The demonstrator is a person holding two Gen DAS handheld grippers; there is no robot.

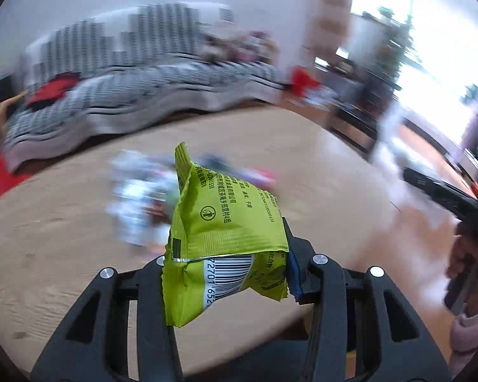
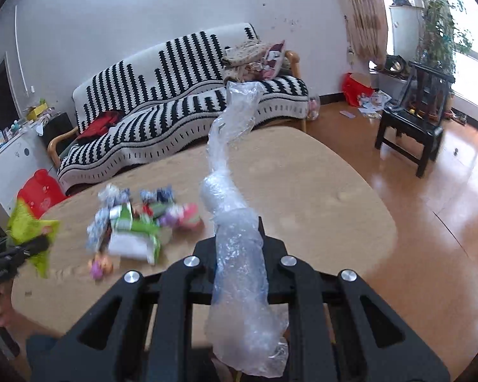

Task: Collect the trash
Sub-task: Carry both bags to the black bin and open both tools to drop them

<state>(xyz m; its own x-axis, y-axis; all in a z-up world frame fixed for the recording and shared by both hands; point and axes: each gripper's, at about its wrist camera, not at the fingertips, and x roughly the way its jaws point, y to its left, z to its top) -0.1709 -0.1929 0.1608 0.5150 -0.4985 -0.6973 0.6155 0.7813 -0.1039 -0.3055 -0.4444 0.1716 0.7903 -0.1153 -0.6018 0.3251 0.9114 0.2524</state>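
Observation:
My left gripper (image 1: 229,261) is shut on a lime-green snack wrapper (image 1: 220,219) and holds it above the wooden table (image 1: 63,238); the same wrapper (image 2: 28,232) shows at the left edge of the right wrist view. My right gripper (image 2: 239,248) is shut on a long roll of clear bubble wrap (image 2: 232,172) that sticks up and forward over the table (image 2: 318,191). A pile of small wrappers and packets (image 2: 133,226) lies on the table ahead and left; it is blurred in the left wrist view (image 1: 143,197).
A black-and-white striped sofa (image 2: 181,95) stands behind the table. A black chair (image 2: 414,121) and plants stand at the right by the window. A red bag (image 2: 38,194) sits by the table's far left. The right gripper (image 1: 446,194) shows at the right of the left wrist view.

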